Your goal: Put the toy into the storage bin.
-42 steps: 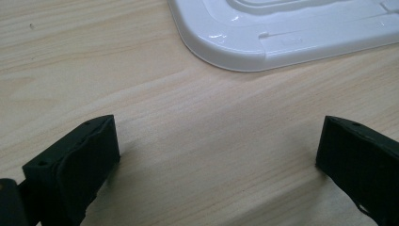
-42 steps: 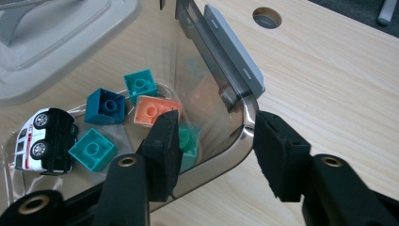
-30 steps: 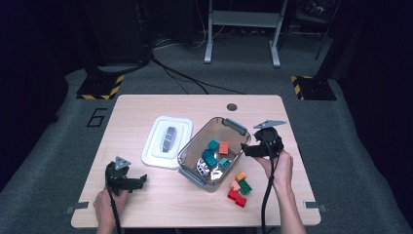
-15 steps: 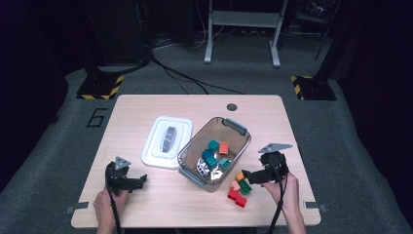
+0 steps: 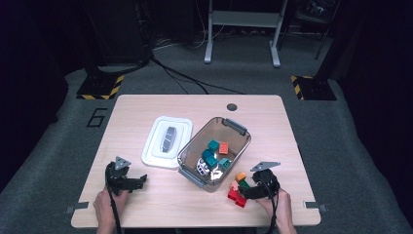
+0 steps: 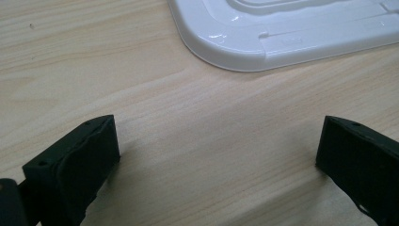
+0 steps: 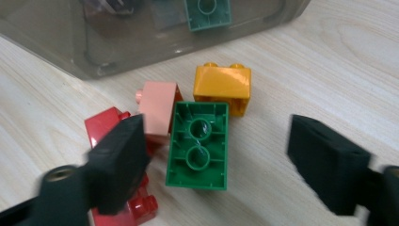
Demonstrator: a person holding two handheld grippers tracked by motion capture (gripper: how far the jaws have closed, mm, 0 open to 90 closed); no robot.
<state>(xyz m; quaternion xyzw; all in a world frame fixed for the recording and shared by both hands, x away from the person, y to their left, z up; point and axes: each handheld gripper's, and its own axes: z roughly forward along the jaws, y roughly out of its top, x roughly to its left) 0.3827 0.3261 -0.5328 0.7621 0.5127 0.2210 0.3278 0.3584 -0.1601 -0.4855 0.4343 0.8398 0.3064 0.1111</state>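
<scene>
My right gripper point(image 7: 214, 155), jaws closing but not yet touching, straddles the upturned green brick point(image 7: 198, 146), its long axis running away between them.

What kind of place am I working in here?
Probably a lab or studio recording bay: a wooden table on grey carpet marked with a number 6, hazard-striped stand bases, floor cables, and dark surroundings.

The high view looks forward and down over the whole pale wooden worktop point(image 5: 146, 105). Each gripper view skims it closely, sharing the white plastic lid point(image 6: 282, 33) and the clear plastic bin point(image 7: 117, 42).
</scene>
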